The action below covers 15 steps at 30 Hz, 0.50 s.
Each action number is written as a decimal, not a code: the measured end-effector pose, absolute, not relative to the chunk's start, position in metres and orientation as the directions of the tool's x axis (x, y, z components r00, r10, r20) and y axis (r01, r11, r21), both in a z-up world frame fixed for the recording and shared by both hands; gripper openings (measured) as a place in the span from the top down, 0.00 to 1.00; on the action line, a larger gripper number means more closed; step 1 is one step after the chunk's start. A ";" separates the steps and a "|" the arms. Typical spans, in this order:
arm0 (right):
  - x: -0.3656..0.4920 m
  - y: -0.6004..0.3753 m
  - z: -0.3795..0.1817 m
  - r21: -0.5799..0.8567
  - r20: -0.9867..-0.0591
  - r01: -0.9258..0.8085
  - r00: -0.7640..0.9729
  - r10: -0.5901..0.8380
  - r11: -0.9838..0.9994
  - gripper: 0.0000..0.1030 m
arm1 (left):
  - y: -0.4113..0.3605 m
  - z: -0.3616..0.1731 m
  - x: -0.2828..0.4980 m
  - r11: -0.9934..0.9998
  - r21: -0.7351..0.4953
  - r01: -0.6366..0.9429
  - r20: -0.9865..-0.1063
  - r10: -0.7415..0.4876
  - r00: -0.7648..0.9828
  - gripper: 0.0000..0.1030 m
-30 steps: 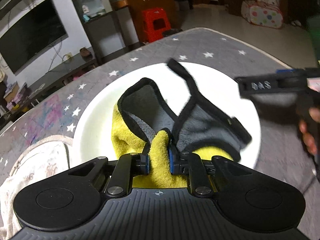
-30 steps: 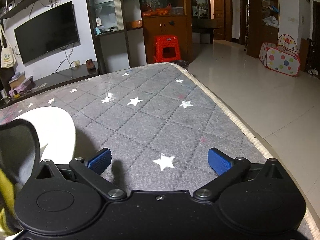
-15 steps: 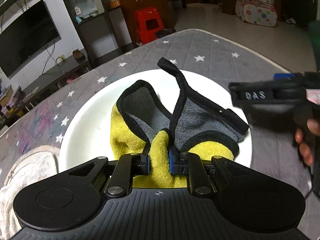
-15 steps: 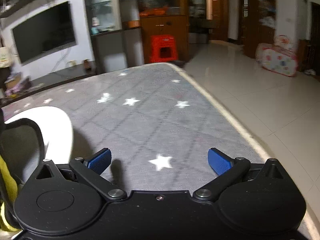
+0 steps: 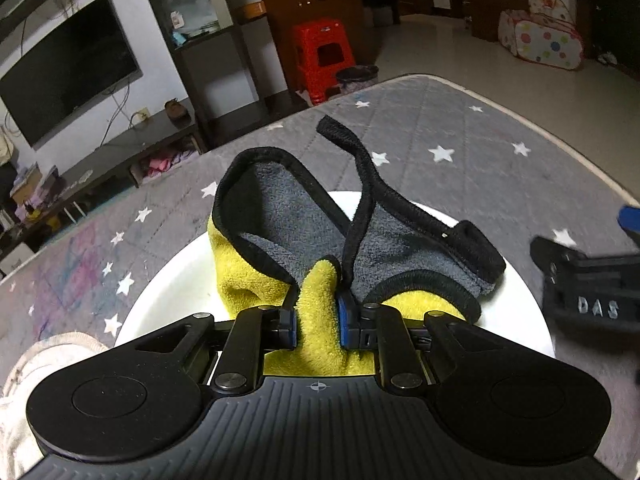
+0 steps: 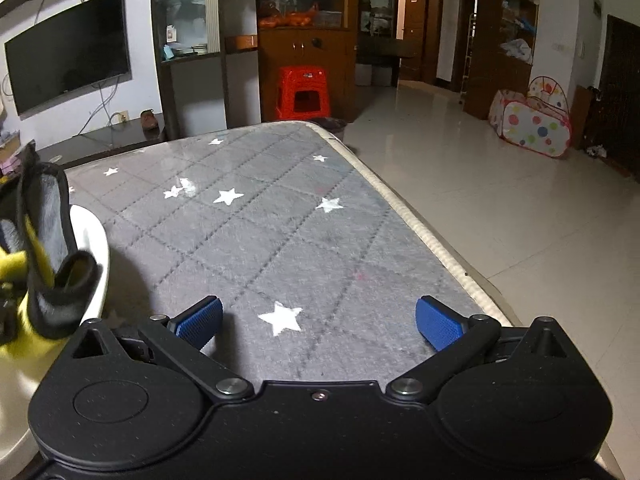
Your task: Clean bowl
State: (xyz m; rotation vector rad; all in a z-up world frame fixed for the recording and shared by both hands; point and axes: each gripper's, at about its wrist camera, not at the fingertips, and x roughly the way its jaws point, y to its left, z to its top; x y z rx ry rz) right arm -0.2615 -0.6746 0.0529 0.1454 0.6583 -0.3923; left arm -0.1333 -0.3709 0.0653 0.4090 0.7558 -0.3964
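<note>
My left gripper [image 5: 317, 320] is shut on a yellow-and-grey cleaning cloth [image 5: 280, 216] with black trim. The cloth hangs over the white bowl [image 5: 168, 280], which sits on the grey star-patterned mat [image 5: 440, 128]. My right gripper [image 6: 318, 320] is open and empty, low over the mat just right of the bowl [image 6: 94, 248]. Its black body [image 5: 588, 292] shows at the right edge of the left wrist view. The cloth [image 6: 44, 256] also shows at the left of the right wrist view.
A cream cloth [image 5: 24, 380] lies on the mat left of the bowl. The mat's right edge [image 6: 420, 232] drops to the tiled floor. A red stool [image 6: 304, 92], TV and cabinets stand beyond the far edge.
My left gripper has lifted the cloth higher above the bowl and tipped up. My right gripper has shifted slightly, lower in the left wrist view, still open.
</note>
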 end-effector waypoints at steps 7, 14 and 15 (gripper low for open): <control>-0.258 -0.675 0.050 0.014 -0.620 0.399 0.722 -0.305 0.917 0.00 | -0.373 0.061 -0.146 0.833 0.259 0.488 -0.695 -0.191 0.693 0.83; -0.258 -0.677 0.050 0.017 -0.620 0.399 0.723 -0.303 0.917 0.00 | -0.367 0.060 -0.164 0.823 0.257 0.507 -0.695 -0.207 0.689 0.83; -0.256 -0.676 0.052 0.016 -0.621 0.398 0.723 -0.303 0.917 0.00 | -0.365 0.060 -0.167 0.822 0.254 0.510 -0.696 -0.211 0.686 0.83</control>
